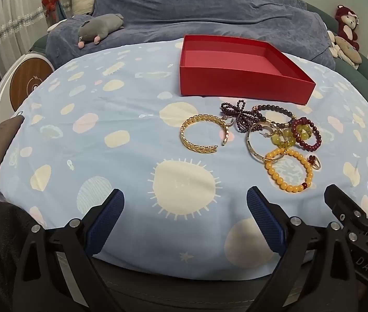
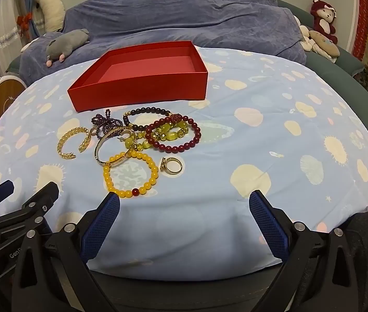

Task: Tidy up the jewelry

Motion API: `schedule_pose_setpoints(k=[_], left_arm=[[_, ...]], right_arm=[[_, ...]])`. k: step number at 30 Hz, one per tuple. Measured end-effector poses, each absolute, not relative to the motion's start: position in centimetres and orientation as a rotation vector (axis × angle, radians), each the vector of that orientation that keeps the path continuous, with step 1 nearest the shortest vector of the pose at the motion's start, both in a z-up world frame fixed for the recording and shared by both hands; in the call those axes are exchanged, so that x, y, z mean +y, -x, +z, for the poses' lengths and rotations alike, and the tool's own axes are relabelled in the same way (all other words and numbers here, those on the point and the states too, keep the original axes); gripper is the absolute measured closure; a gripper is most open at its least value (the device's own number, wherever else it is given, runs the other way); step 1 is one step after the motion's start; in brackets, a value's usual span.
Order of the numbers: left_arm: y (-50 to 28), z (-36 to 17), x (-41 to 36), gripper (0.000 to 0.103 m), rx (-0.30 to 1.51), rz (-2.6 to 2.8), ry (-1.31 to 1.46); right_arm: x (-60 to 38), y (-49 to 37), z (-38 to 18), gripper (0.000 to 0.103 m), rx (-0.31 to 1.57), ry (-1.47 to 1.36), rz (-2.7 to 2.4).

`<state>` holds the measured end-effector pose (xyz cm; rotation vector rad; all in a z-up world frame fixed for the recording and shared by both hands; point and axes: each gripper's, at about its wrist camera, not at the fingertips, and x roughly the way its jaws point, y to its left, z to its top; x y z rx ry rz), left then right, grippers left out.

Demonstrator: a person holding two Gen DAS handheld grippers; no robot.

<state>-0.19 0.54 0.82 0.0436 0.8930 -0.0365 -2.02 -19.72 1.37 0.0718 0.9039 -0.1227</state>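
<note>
An empty red box (image 1: 243,84) (image 2: 142,88) sits on the light blue patterned cloth (image 1: 121,119) (image 2: 275,135). In front of it lies a pile of jewelry: a gold cuff bracelet (image 1: 202,136) (image 2: 73,141), a yellow bead bracelet (image 1: 289,170) (image 2: 130,175), a dark red bead bracelet (image 1: 307,134) (image 2: 174,135), a purple bead bow (image 1: 238,115) (image 2: 105,123), a gold ring (image 1: 315,162) (image 2: 172,166) and others. My left gripper (image 1: 185,197) hovers open near the cloth's front edge, left of the pile. My right gripper (image 2: 184,200) stands open just right of the yellow bracelet. Both hold nothing.
A blue-grey blanket (image 1: 210,13) (image 2: 184,18) lies behind the cloth with a grey plush toy (image 1: 98,27) (image 2: 66,43) on it. A red plush monkey (image 1: 346,24) (image 2: 323,18) sits at the back right. A round wooden-faced device (image 1: 27,80) (image 2: 3,101) stands at the left.
</note>
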Motion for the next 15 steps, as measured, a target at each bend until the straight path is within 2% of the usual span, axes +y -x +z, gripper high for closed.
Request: schedule_pose_setpoints(k=[15], left_arm=[[0.39,0.66,0.17,0.012,0.890,-0.039,-0.042]], right_arm=[[-19.66,2.06,1.39,0.007,0.904,-0.071,-0.123]])
